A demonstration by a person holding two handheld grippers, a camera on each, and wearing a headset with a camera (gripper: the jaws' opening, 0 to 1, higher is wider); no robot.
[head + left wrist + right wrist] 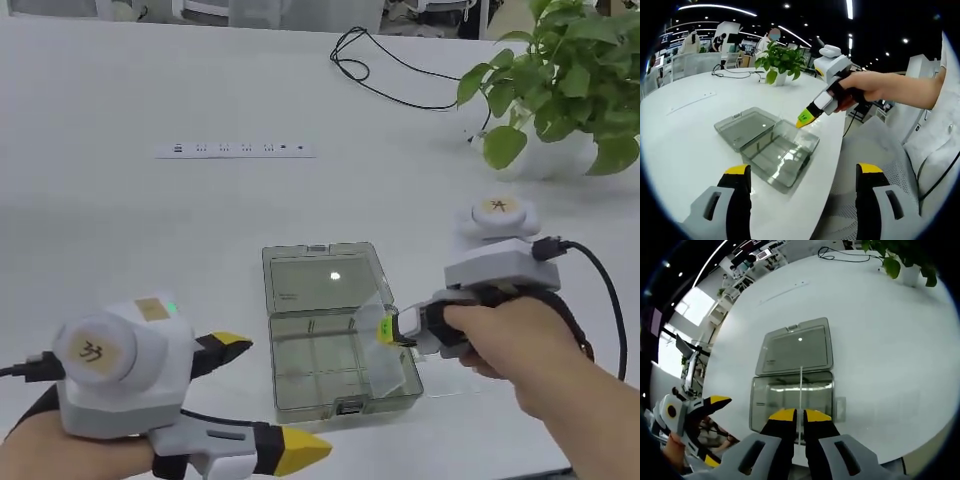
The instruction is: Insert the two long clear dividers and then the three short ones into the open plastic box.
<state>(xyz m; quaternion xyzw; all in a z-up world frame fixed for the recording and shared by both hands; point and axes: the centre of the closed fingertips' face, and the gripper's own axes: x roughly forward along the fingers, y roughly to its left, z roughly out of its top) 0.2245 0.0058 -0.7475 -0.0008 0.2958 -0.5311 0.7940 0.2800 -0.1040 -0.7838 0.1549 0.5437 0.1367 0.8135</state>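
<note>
Right gripper holds divider pointing toward lid.

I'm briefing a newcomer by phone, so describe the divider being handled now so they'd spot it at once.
On the white table, find the open smoky plastic box near the front edge. The divider is the clear sheet over its tray, pinched in the right gripper; a clear piece lies flat beside the box.

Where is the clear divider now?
In the head view, the divider is pinched in the right gripper, over the right half of the open box.
</note>
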